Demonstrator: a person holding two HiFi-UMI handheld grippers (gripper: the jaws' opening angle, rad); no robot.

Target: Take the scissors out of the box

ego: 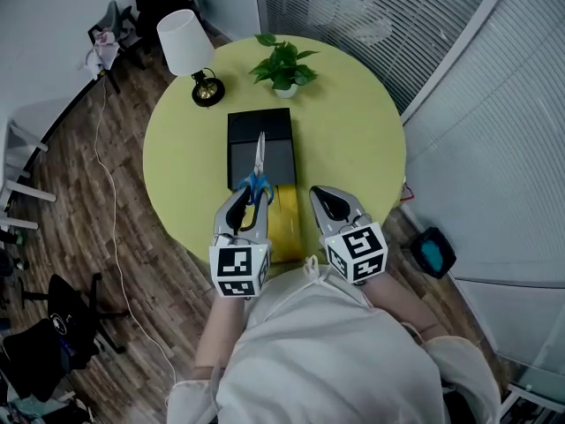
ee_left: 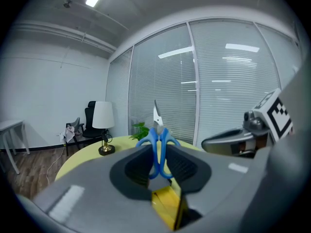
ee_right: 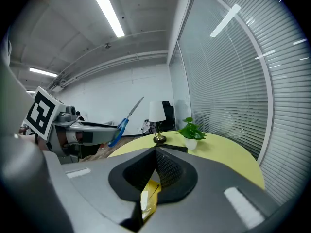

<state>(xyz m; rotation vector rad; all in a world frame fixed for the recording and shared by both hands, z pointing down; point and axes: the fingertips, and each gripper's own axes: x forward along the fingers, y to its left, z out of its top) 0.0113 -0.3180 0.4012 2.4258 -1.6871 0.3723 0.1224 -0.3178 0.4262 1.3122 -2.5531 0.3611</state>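
Note:
A pair of scissors (ego: 259, 168) with blue handles and closed steel blades is held up over the near end of the black box (ego: 259, 131). My left gripper (ego: 244, 203) is shut on the handles. In the left gripper view the scissors (ee_left: 158, 139) stand upright between the pads, blades pointing away. My right gripper (ego: 330, 201) hovers to the right of the box, shut with nothing in it. From the right gripper view the scissors (ee_right: 126, 119) slant up out of the left gripper (ee_right: 87, 132). A yellow piece (ego: 284, 222) lies below and between both grippers.
The round yellow-green table (ego: 353, 140) carries a white-shaded lamp (ego: 189, 49) at the back left and a potted plant (ego: 282, 66) at the back. Glass walls with blinds run along the right. Chairs and a cable lie on the wooden floor to the left.

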